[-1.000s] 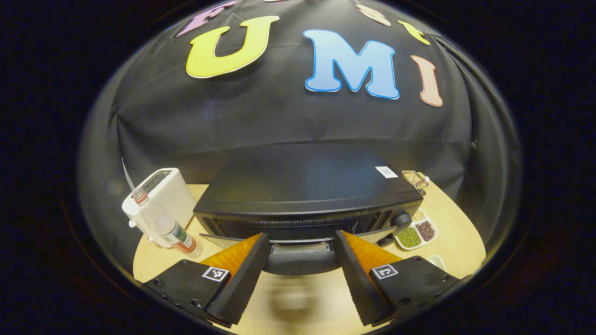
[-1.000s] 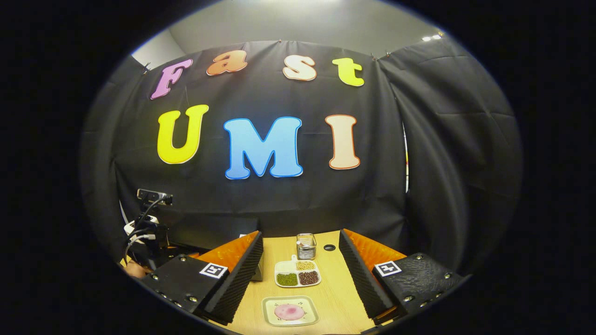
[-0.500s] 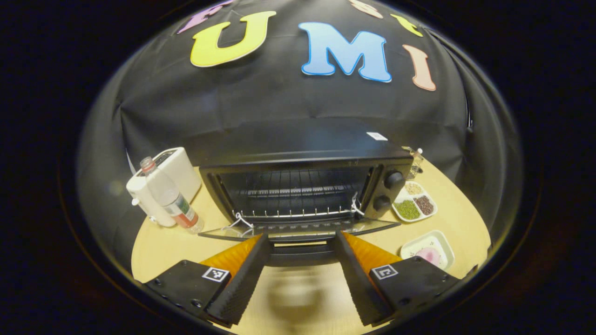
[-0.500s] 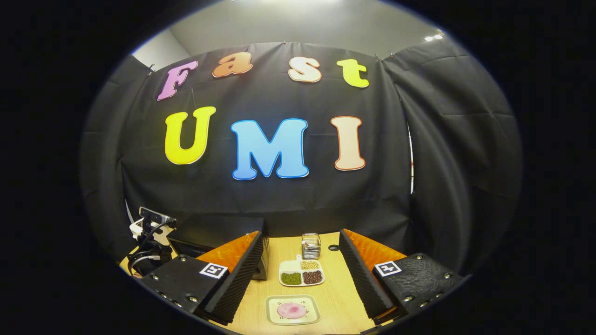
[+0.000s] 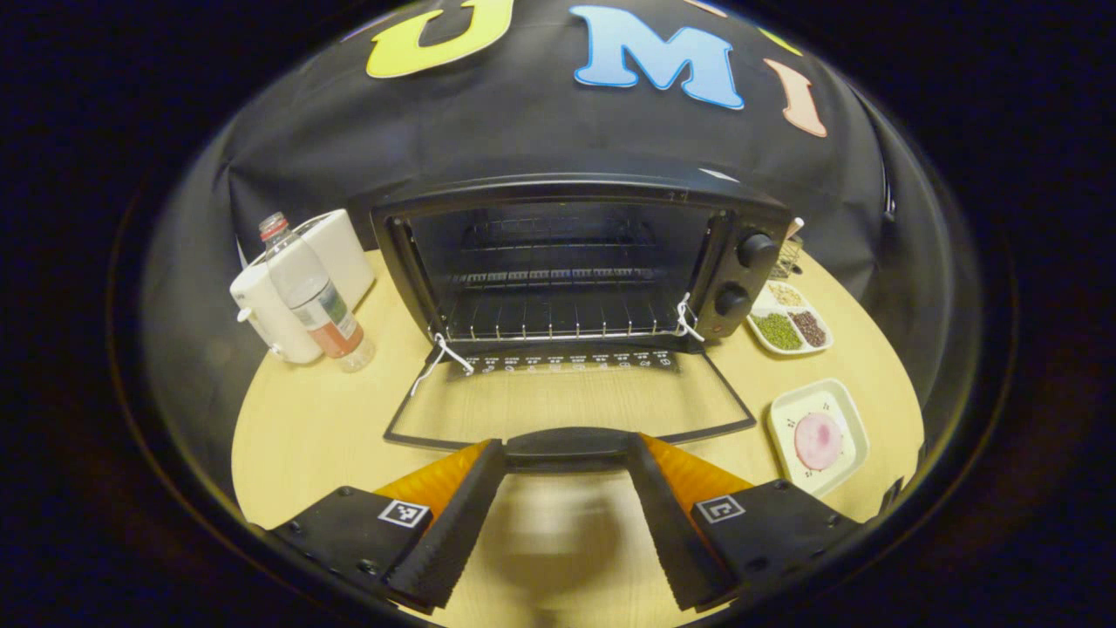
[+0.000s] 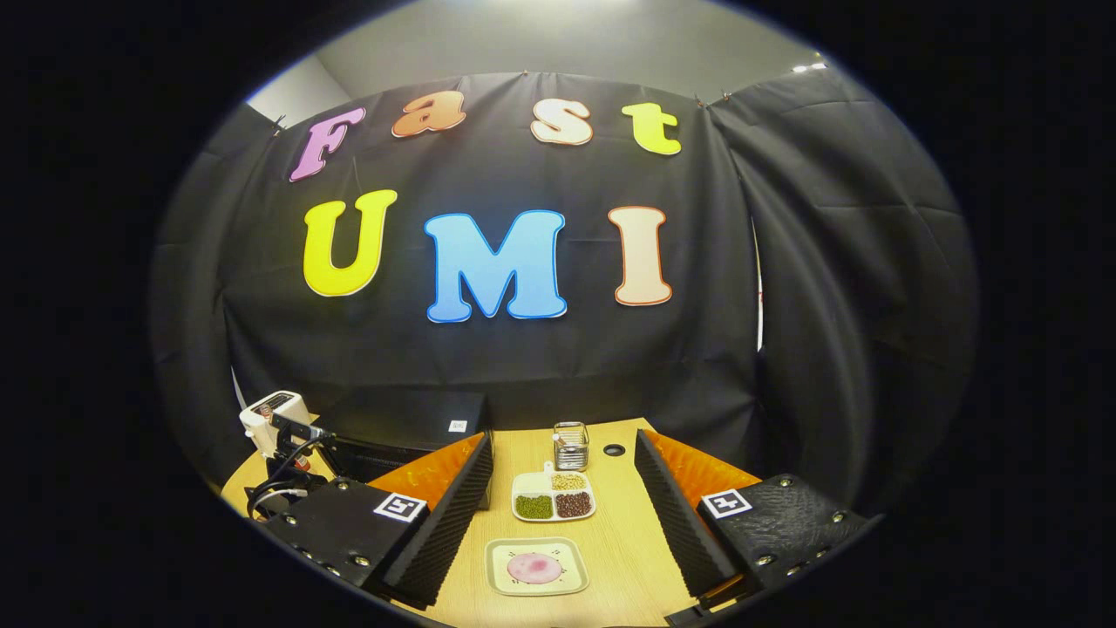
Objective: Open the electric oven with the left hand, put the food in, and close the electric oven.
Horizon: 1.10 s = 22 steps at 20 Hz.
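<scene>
The black electric oven [image 5: 567, 253] stands open in the left gripper view, its wire rack [image 5: 558, 314] bare. Its glass door [image 5: 567, 401] lies folded down flat over the table. The door handle [image 5: 567, 443] sits right at the tips of my left gripper [image 5: 564, 447], whose fingers stand wide apart, so it is open. The food, a pink round slice on a cream square plate [image 5: 818, 439], rests right of the door. In the right gripper view that plate [image 6: 534, 567] lies below my open, empty right gripper [image 6: 562, 436], with the oven's top [image 6: 410, 419] at left.
A white appliance [image 5: 305, 262] and a plastic bottle [image 5: 309, 292] stand left of the oven. A divided dish of beans [image 5: 785, 318] [image 6: 554, 504] and a small glass holder [image 6: 571, 445] sit right of it. The wooden table [image 5: 305, 419] has bare room left of the door.
The oven door has swung from nearly shut down to flat open, with my left gripper following its handle down and back. The right gripper has barely shifted.
</scene>
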Motion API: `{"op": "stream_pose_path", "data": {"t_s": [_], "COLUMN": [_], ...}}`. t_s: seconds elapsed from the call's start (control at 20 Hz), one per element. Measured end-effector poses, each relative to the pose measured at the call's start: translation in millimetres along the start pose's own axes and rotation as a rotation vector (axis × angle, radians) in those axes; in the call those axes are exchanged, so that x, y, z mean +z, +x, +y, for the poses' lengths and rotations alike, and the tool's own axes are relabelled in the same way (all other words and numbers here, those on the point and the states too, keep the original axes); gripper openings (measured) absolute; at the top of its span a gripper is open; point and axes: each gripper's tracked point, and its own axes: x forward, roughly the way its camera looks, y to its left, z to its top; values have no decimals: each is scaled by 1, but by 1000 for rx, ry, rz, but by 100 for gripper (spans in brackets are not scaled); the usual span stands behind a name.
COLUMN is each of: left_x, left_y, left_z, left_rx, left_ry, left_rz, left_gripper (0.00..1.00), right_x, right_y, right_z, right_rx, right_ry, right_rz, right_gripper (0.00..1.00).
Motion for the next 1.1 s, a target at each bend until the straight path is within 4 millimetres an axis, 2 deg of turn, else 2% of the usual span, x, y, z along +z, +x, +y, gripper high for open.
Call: {"op": "stream_pose_path", "data": {"t_s": [0.1,0.2,0.3,0.35,0.5,0.65,0.7,0.85,0.9,1.05,1.1], "left_x": [18,47,82,98,148,181,188,199,200,186,182], "left_y": [-14,-36,-69,-86,-141,-197,-211,-234,-237,-232,-232], "left_z": [-5,-15,-21,-24,-24,-24,-22,-19,-16,-9,-5], "left_rx": [-14,-39,-63,-75,-91,-139,-145,-135,-129,-106,-97], "left_ry": [12,3,-7,-11,-17,-40,-40,-14,-1,9,5], "left_rz": [-57,-147,-250,-305,-461,-597,-632,-689,-696,-666,-658], "left_gripper": [95,99,95,99,98,95,96,97,97,98,95], "right_x": [-8,-24,-44,-55,-81,-106,-121,-172,-188,-231,-241], "right_y": [2,6,15,20,39,59,66,74,74,81,83], "right_z": [0,-3,-2,-3,-7,-13,-14,-22,-23,-23,-24], "right_rx": [12,27,57,75,136,179,191,196,201,198,195], "right_ry": [19,56,89,108,149,163,164,173,178,164,158], "right_rz": [29,82,151,190,292,380,425,598,655,804,842], "right_gripper": [99,99,99,99,99,99,100,100,100,100,100]}}
